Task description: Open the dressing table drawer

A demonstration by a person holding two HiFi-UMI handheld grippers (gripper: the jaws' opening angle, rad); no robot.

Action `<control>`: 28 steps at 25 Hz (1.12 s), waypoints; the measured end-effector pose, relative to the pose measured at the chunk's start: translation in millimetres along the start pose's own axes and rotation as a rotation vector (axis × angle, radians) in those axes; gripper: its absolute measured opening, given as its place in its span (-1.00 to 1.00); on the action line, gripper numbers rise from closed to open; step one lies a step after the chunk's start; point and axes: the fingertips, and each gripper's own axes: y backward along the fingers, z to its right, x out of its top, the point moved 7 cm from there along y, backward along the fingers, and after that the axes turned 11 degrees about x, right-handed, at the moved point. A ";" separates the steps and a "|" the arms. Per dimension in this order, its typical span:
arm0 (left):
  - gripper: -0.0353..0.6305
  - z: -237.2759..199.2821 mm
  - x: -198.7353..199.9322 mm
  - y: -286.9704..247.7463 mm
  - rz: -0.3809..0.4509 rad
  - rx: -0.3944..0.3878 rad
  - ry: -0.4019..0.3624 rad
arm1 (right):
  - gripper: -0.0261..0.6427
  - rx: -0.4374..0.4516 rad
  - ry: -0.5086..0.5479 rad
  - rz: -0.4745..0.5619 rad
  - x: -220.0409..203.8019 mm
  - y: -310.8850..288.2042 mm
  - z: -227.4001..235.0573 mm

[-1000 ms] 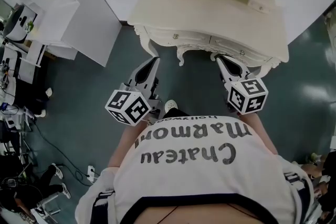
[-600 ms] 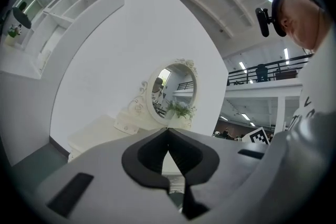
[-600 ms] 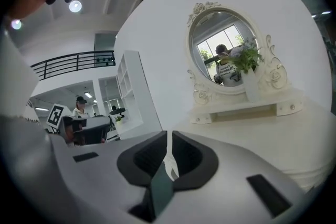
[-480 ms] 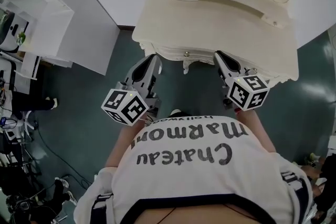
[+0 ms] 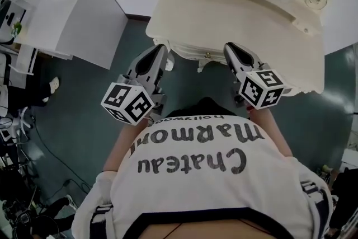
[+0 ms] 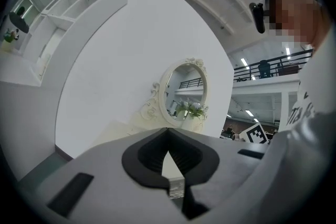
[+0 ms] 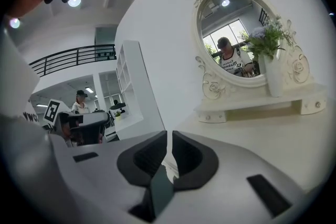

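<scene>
Left gripper (image 5: 159, 54) and right gripper (image 5: 231, 48): fingers clenched tip to tip, nothing between them. Both are held at the front edge of the dressing table (image 5: 235, 14). The drawer (image 5: 208, 55) sits closed under the surface, between the two grippers, its knob visible.
</scene>
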 end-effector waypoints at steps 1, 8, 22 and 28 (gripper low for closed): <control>-0.82 -3.7 -3.2 -2.4 -0.013 0.008 0.002 | -0.78 -0.004 -0.007 -0.007 -1.0 -4.4 2.2; -0.82 -36.3 -4.1 -23.7 0.013 0.039 0.093 | -0.78 0.014 -0.106 -0.029 -6.8 -47.8 39.6; -0.82 -88.8 7.7 -117.2 -0.005 0.195 0.114 | -0.78 -0.014 -0.247 -0.105 13.3 -153.7 159.2; -0.82 -96.1 -2.0 -136.3 -0.044 0.261 0.152 | -0.78 0.006 -0.280 -0.153 13.1 -194.2 196.8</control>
